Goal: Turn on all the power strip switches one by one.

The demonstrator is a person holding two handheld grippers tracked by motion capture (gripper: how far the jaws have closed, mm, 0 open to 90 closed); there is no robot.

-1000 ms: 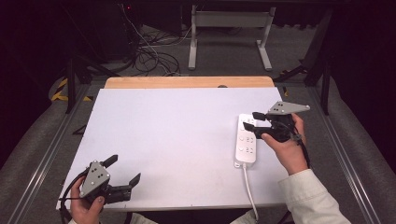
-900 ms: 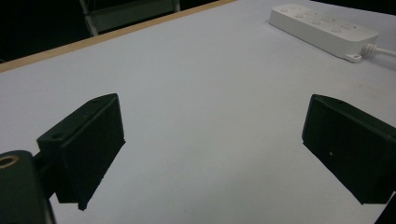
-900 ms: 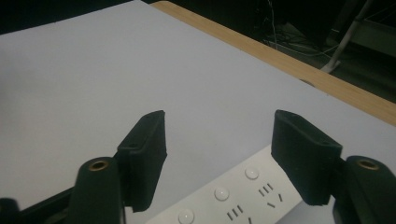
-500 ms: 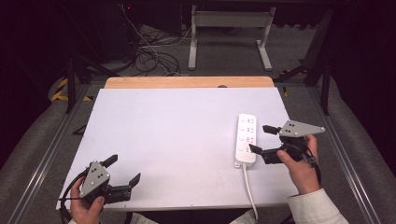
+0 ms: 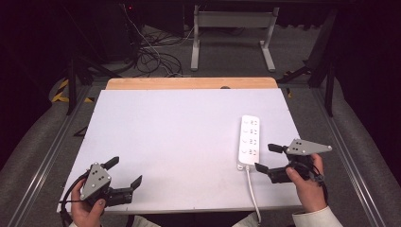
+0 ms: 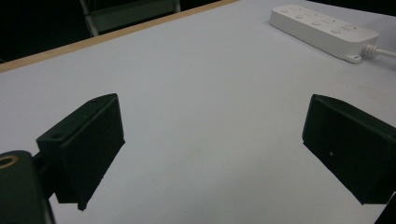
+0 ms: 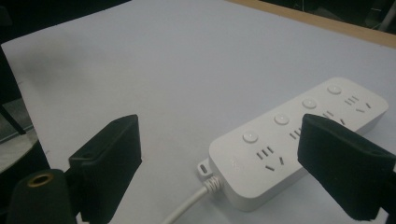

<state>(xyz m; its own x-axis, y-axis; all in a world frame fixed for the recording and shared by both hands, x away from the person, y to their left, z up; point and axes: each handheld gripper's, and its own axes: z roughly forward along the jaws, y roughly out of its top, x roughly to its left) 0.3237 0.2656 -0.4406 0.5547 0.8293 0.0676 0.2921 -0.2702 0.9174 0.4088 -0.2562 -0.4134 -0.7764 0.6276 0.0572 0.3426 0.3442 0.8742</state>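
One power strip (image 5: 249, 141) with four sockets lies on the table (image 5: 165, 137).

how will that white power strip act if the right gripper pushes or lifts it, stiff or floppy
The power strip looks like a rigid plastic block lying flat, so it would probably slide rather than tip or roll. Its smooth casing on the smooth white table may skid easily. Its cord trails off the near edge and would likely drag, pivoting the strip.

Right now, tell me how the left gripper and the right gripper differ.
The left gripper sits at the table's near left corner over bare surface; the right gripper is at the right, by the cord end of the power strip. The right carries a long grey plate, the left a shorter one. Both are open, holding nothing.
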